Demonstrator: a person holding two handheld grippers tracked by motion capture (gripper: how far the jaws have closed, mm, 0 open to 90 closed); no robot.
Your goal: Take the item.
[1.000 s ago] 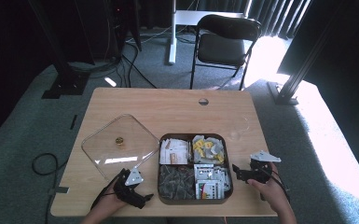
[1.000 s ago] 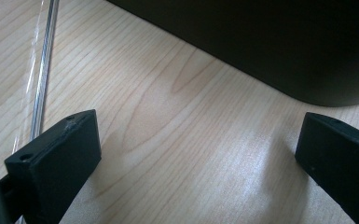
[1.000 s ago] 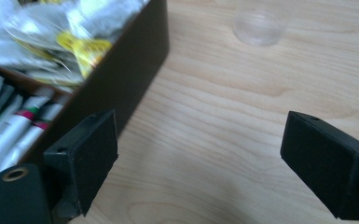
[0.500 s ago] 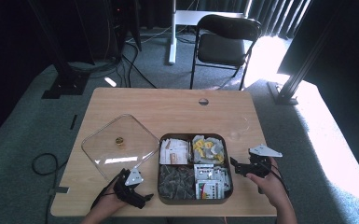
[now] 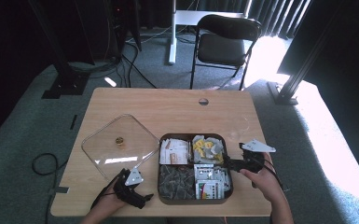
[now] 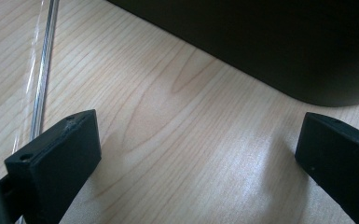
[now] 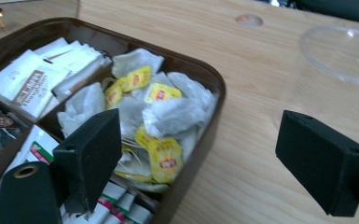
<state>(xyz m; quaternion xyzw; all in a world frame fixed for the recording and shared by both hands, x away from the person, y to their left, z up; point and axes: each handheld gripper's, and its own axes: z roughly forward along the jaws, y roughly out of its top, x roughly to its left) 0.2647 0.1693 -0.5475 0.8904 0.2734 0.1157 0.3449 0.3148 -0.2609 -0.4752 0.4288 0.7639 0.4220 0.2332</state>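
While the right tongs (image 5: 230, 163) hover spread and empty, their jaws just closing slightly, at the three o'clock rim of the dark brown compartmented tea-bag tray (image 5: 228, 156), the left tongs (image 5: 145, 197) rest spread on the pale wooden bench (image 5: 168, 109) at the tray's eight o'clock corner.

- The wooden table (image 5: 168, 105) has a pale top with a round cable hole (image 5: 203, 101) near its far edge.
- A brown compartment tray (image 5: 193, 199) of tea bags and sachets lies by the near edge, right of the middle.
- A clear square lid (image 5: 116, 143) with a small brass knob lies flat toward the near left corner, just beside the tray.
- A clear round dish (image 7: 342, 52) sits near the right edge.
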